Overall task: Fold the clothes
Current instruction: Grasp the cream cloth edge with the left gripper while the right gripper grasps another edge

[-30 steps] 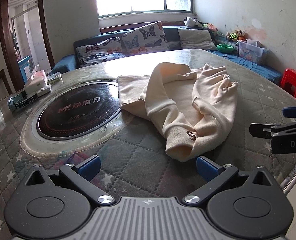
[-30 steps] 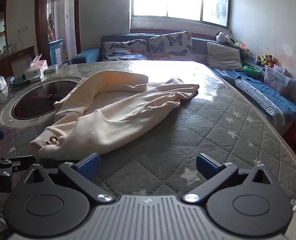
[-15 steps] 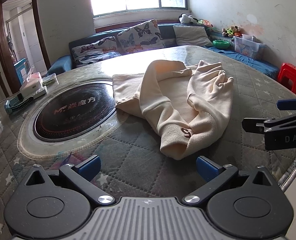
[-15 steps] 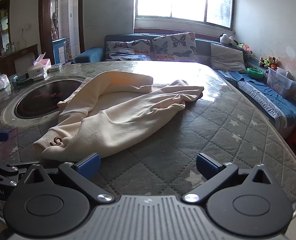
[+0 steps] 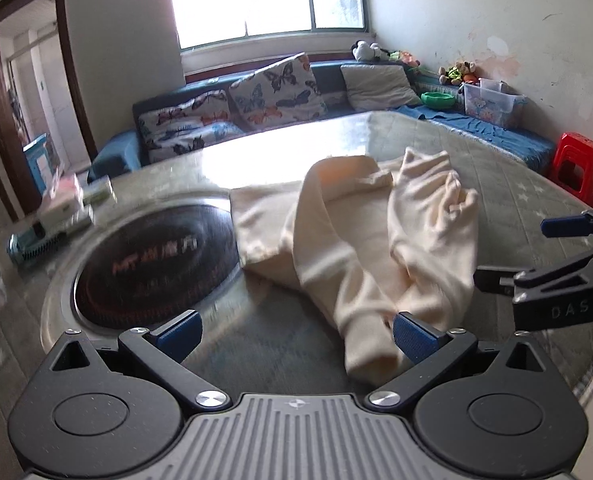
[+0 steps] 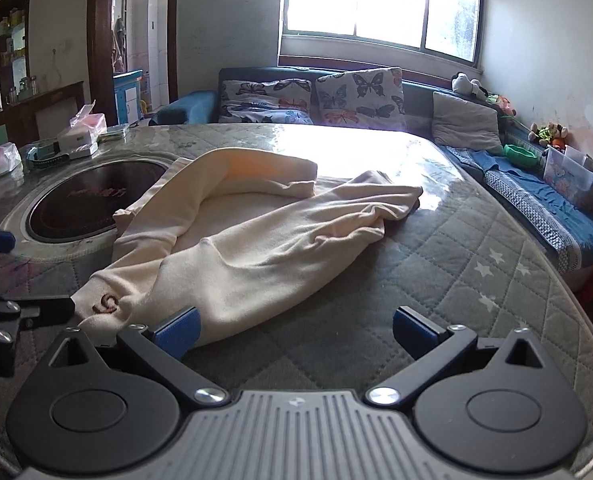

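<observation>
Lying rumpled on quilted table (image 6: 436, 264): cream garment (image 6: 256, 240)

Butterfly cushions (image 6: 310, 94) line the sofa; a red stool (image 5: 578, 168) stands beside the quilted table (image 6: 436, 256).

Ahead-left of the left gripper (image 5: 294, 334), the hob lettering (image 5: 154, 257) blurs unreadable. Its right finger (image 5: 410, 335) hides the garment's cuff (image 5: 366, 354). The right gripper (image 5: 536, 252) is cut off at the frame edge.
</observation>
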`<state>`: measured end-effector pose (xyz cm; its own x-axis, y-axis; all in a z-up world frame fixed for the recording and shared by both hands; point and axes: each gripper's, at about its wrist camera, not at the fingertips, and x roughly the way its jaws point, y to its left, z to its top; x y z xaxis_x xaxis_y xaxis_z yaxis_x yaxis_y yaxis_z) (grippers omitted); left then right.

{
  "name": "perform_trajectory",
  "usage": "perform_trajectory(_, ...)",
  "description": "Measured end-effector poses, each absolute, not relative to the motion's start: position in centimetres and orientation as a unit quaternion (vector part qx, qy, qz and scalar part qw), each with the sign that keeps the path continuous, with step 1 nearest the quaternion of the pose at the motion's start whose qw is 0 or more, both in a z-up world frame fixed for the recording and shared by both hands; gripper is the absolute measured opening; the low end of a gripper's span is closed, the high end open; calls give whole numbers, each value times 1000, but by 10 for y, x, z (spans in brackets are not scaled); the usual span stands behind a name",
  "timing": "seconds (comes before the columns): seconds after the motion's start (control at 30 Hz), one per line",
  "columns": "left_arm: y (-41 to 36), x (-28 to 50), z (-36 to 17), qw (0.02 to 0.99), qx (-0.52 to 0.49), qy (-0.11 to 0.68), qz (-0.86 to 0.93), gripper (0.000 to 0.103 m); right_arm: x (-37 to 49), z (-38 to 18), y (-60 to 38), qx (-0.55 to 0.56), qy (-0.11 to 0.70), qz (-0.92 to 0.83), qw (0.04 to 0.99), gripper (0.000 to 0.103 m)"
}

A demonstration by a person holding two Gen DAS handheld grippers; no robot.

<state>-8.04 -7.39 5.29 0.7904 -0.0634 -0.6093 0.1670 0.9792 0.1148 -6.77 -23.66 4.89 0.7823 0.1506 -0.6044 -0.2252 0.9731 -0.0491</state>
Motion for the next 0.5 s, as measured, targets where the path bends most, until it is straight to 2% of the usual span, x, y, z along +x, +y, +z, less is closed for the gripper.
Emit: perform_trajectory(0.5,-102,43,63,944,111,305,-60,103,29,62,-250,-72,315,83,943,103)
